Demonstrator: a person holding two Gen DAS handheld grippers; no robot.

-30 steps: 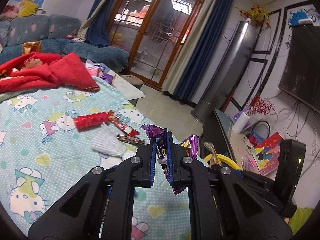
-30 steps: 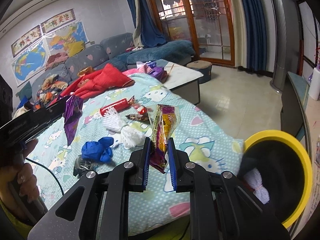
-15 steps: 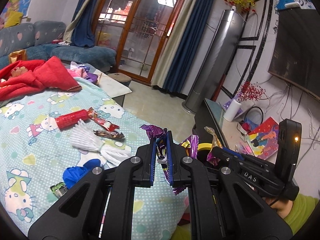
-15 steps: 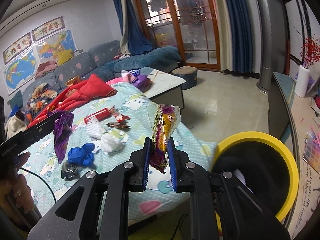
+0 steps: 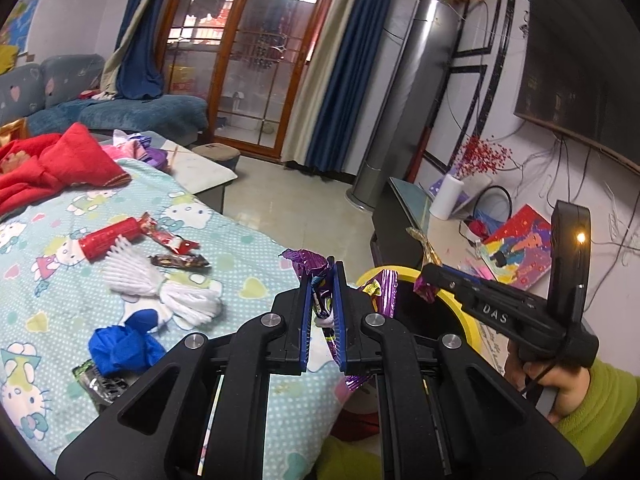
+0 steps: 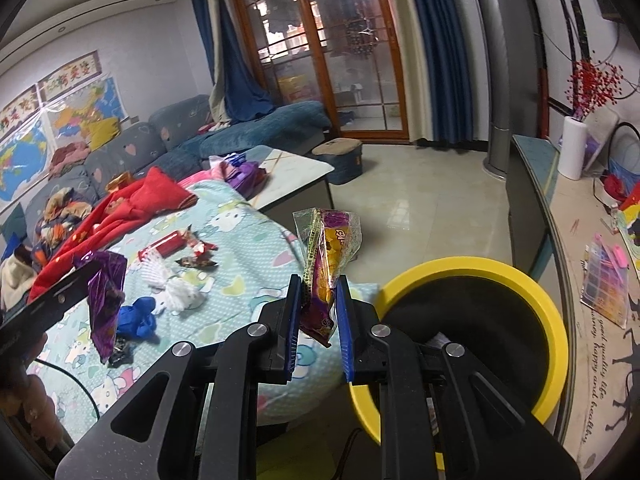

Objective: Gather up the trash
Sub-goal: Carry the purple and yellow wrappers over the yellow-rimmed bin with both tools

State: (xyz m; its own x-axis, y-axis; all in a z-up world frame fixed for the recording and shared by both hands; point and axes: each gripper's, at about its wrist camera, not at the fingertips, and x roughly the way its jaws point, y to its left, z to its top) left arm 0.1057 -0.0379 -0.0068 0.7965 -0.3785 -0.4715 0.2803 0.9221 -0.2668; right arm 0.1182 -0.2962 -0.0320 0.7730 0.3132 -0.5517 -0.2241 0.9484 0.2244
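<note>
So the task is sitting somewhere mid-way. The left gripper (image 5: 324, 304) is clenching a purple foil wrapper (image 5: 308, 266), the right gripper (image 6: 318, 320) is pinching a clear snack bag (image 6: 330, 248), and both are hanging near the yellow-rimmed bin (image 6: 532, 284), just right of the right tongs. Neither piece is dropped yet.

Still lying on the bedsheet (image 5: 248, 256), left of the tongs: one red tube (image 5: 110, 237), two small wrappers, one white tassel (image 5: 160, 290), one blue wad (image 5: 120, 346), one dark crumpled wrapper (image 5: 102, 382).
</note>
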